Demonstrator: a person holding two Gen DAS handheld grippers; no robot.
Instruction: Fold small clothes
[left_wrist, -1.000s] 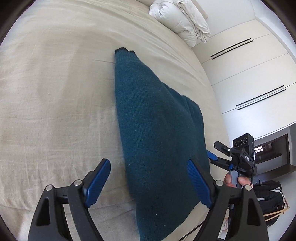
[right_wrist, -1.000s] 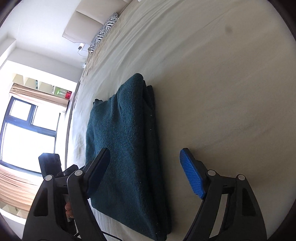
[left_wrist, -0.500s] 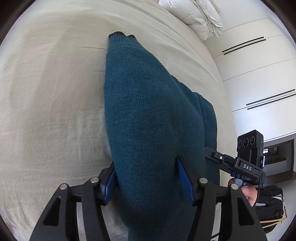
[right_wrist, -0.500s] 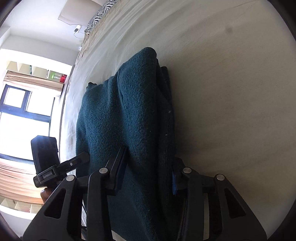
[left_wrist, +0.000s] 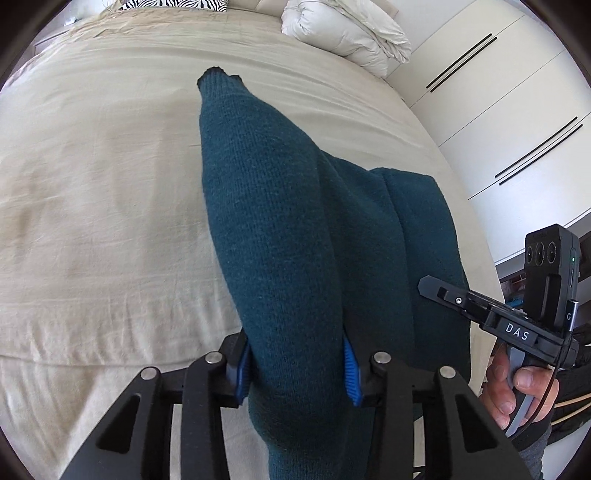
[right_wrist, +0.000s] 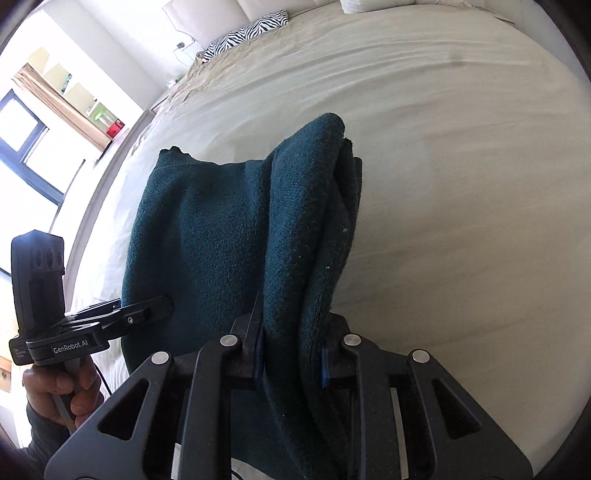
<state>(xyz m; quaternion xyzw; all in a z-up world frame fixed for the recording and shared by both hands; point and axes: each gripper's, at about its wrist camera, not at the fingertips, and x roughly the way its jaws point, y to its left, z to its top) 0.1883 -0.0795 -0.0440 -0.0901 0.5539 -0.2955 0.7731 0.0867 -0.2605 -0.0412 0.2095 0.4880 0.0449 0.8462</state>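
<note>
On the bed (left_wrist: 92, 221), left tongs (left_wrist: 297, 363) and right tongs (right_wrist: 291, 356) each pinch a fold of the teal sweater (left_wrist: 280, 236), nearly closed.

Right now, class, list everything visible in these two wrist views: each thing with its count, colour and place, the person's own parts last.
Sweater: one, dark teal knit, partly folded on the bed, near end pinched by both grippers.
Bed sheet: one, beige, beneath the sweater.
Duvet: one, white, bundled at the bed's far side.
Zebra pillow: one, black and white, at the bed's head.
Wardrobe doors: white with black handles, beside the bed.
Window: dark-framed, with a beige curtain.
Left gripper: black with blue pads, shut on the sweater.
Right gripper: black with blue pads, shut on the sweater.
</note>
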